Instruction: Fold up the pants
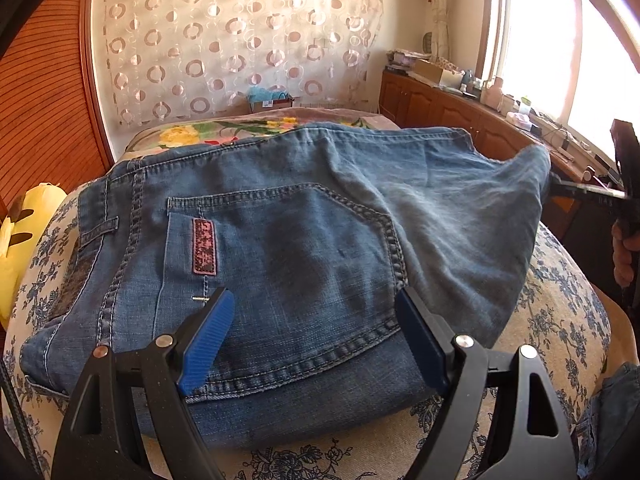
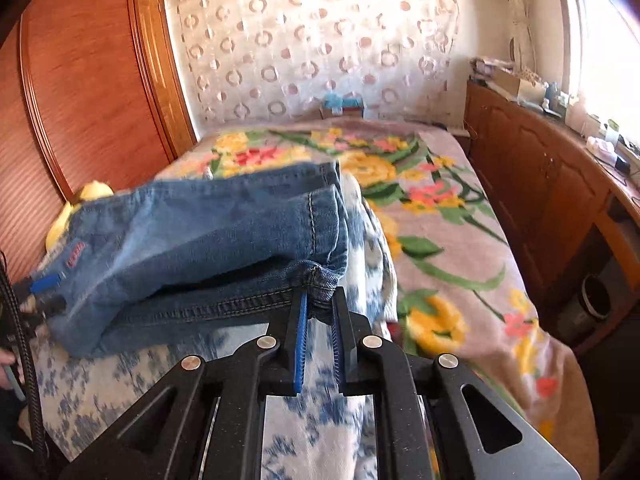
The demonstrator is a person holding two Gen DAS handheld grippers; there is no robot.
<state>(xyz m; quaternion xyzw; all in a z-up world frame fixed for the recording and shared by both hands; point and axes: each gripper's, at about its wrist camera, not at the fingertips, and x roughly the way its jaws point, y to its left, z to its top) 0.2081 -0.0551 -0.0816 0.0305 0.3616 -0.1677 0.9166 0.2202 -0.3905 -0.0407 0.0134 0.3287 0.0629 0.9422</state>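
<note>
Folded blue jeans [image 1: 304, 248] lie on a white cushion with blue flowers [image 1: 560, 320], back pocket up. My left gripper [image 1: 316, 320] stands open over the pocket's near edge, with its blue pads [image 1: 212, 336] wide apart. In the right wrist view my right gripper [image 2: 320, 294] is shut on the hem corner of the jeans [image 2: 200, 240] and holds that end slightly lifted. The left wrist view shows the right gripper [image 1: 624, 184] at the far right edge, pulling the denim there. The left gripper's blue pad [image 2: 44, 284] shows at the jeans' far left end.
A flowered blanket [image 2: 440, 216] covers the bed beyond the cushion. A yellow plush toy [image 1: 16, 248] lies at the left by a wooden wardrobe [image 2: 88, 80]. Wooden cabinets [image 2: 540, 184] with clutter on top run under the window at the right. A dark bin [image 2: 596, 296] stands below.
</note>
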